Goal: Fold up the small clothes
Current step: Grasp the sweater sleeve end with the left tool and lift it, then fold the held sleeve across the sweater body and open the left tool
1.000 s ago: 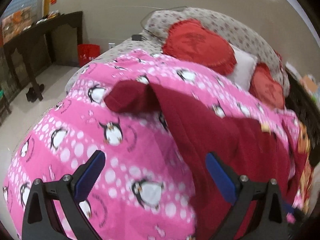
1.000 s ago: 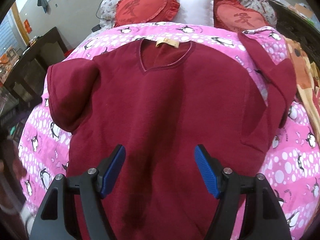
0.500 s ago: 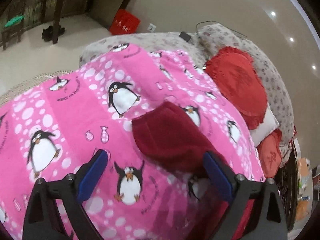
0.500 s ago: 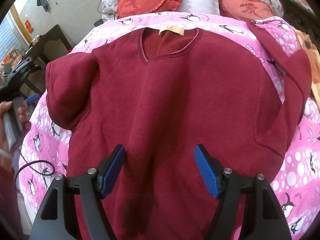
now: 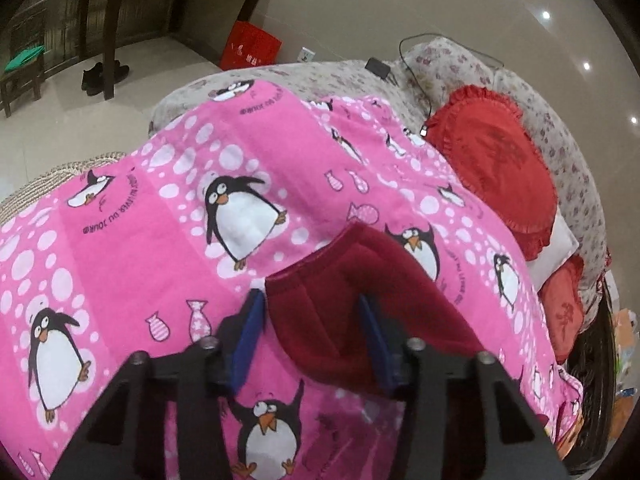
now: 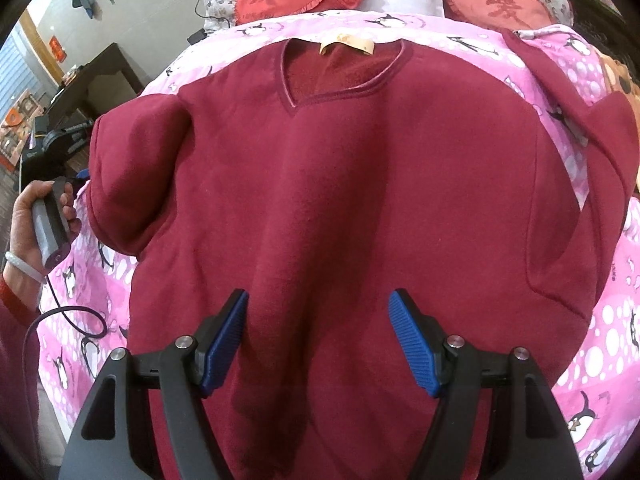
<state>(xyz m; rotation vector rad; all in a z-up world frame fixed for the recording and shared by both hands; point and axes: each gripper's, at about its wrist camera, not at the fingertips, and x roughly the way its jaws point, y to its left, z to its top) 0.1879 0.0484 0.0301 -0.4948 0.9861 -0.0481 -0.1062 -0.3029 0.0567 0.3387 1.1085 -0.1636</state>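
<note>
The left gripper (image 5: 312,344) has its jaws drawn in narrow around the cuff end of the sweater's sleeve (image 5: 360,300); they have just been closing, and the bunched maroon cloth sits between the blue pads, which look to press on it from both sides. Taking the sleeve at its end makes sense for a fold: from there the whole sleeve can likely be swung in across the body. Beyond these jaws lies the pink penguin blanket (image 5: 160,240) on the bed, and farther off a red frilled cushion (image 5: 492,168) near the headboard.

The right gripper (image 6: 318,340) hangs with its jaws wide and nothing between the pads, poised above the lower middle of the maroon sweater (image 6: 340,180). The sweater lies flat and face up ahead of these jaws, collar away, one sleeve bunched at the left side, the other trailing off to the right. Probably this gripper waits to pin or take the hem. At the left edge the person's left hand (image 6: 40,220) grips a handle.
</note>
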